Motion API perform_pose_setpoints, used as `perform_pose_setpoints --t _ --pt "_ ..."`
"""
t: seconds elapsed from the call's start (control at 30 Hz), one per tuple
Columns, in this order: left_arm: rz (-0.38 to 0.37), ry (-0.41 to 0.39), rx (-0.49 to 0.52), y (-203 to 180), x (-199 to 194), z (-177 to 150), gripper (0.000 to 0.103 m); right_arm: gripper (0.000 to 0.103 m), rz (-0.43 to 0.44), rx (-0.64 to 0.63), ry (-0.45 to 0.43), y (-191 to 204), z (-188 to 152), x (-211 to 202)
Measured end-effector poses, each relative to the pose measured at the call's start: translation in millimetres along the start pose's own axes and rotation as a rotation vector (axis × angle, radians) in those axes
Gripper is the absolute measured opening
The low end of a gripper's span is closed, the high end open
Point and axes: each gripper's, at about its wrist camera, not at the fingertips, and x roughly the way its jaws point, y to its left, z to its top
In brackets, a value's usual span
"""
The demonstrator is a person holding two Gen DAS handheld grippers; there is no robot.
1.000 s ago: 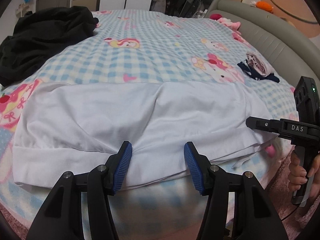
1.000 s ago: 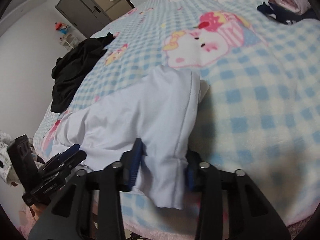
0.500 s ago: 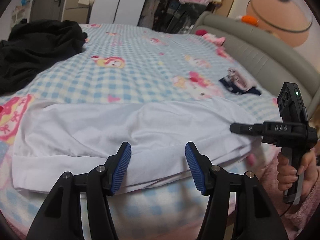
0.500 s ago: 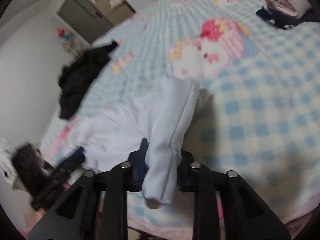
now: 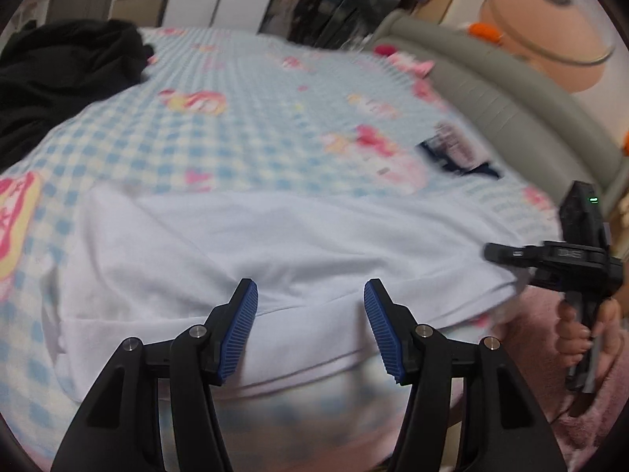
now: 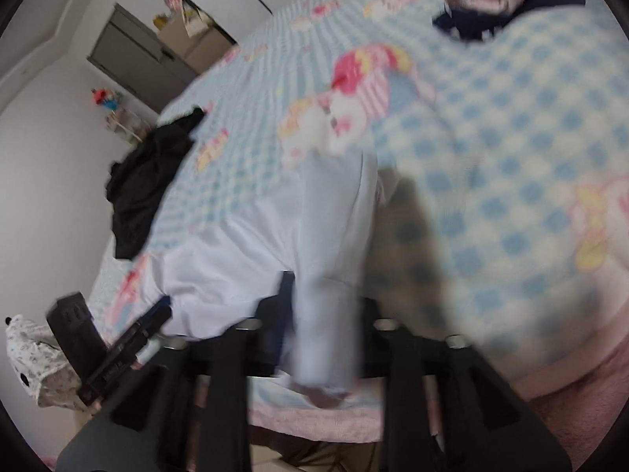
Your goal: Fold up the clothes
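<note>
A white garment lies spread across the near edge of the bed, on a blue checked blanket. My left gripper is open over its near hem, with nothing between the blue pads. My right gripper is shut on the garment's right end, which bunches up between the fingers and hangs out below. The right gripper also shows in the left wrist view, held by a hand at the garment's right edge. The left gripper shows at the lower left of the right wrist view.
A black pile of clothes lies at the bed's far left. A folded pink and navy stack sits at the right, near the grey padded headboard. Wardrobes stand beyond the bed.
My right gripper closed on the garment's right end and lifted it, bunching the cloth. The left gripper stayed open over the hem while the view drew back and tilted.
</note>
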Motion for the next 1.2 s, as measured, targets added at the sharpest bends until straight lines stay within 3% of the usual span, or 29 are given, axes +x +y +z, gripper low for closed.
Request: perform_pose_setpoints --t 0.03,0.1,0.17,0.23,0.33,0.43,0.53,0.63,0.73,0.8,0.9,1.03,1.1,1.17,1.2 --pt "0.013 0.001 -0.012 4.5 -3.8 0.6 0.055 0.048 0.002 0.027 0.011 -3.0 -1.0 4.9" --pt "0.050 -0.035 -0.073 21.9 -23.5 -0.8 0.055 0.048 0.014 0.072 0.008 -6.1 -2.5 9.1" --pt "0.115 -0.057 -0.128 41.3 -40.8 -4.6 0.055 0.051 0.002 0.070 -0.039 -5.3 -1.2 -2.5" --pt "0.205 -0.021 -0.149 59.8 -43.7 -11.2 0.055 0.060 -0.021 0.067 -0.093 -5.5 2.3 -16.3" --pt "0.325 -0.005 -0.198 74.3 -45.8 -15.9 0.056 0.061 -0.066 0.078 -0.187 -8.3 11.2 -38.6" --pt "0.258 -0.070 -0.260 77.4 -55.7 -12.9 0.056 0.061 -0.106 0.062 -0.196 -10.6 18.8 -45.9" --pt "0.187 -0.177 -0.185 56.4 -68.5 -6.0 0.057 0.061 -0.117 -0.024 -0.130 1.2 13.3 -31.7" --pt "0.133 -0.199 -0.093 33.1 -64.9 -3.9 0.057 0.061 -0.146 -0.099 -0.066 6.7 0.7 -15.5" --pt "0.047 -0.137 -0.055 19.1 -45.6 -4.8 0.057 0.061 -0.159 -0.072 -0.005 -4.4 -9.5 8.8" --pt "0.033 -0.113 -0.027 8.0 -38.3 -6.3 0.057 0.066 -0.098 0.002 0.001 -18.1 -10.7 17.3" --pt "0.038 -0.108 0.020 -7.5 -32.9 -4.9 0.057 0.071 -0.042 0.063 0.012 -32.0 -9.2 22.9" --pt "-0.030 -0.164 0.090 -35.6 -39.0 12.8 0.057 0.078 -0.029 0.070 0.027 -39.0 -10.2 24.8" --pt "-0.055 -0.121 0.117 -49.6 -26.0 18.4 0.057 0.078 -0.026 0.072 0.021 -39.3 -12.3 23.5" --pt "-0.067 -0.062 0.144 -62.0 -4.8 17.8 0.057 0.073 -0.032 0.068 0.011 -37.8 -14.6 22.4" --pt "-0.053 -0.027 0.156 -66.1 7.0 14.5 0.057 0.059 -0.027 0.055 0.006 -34.6 -15.2 20.2"
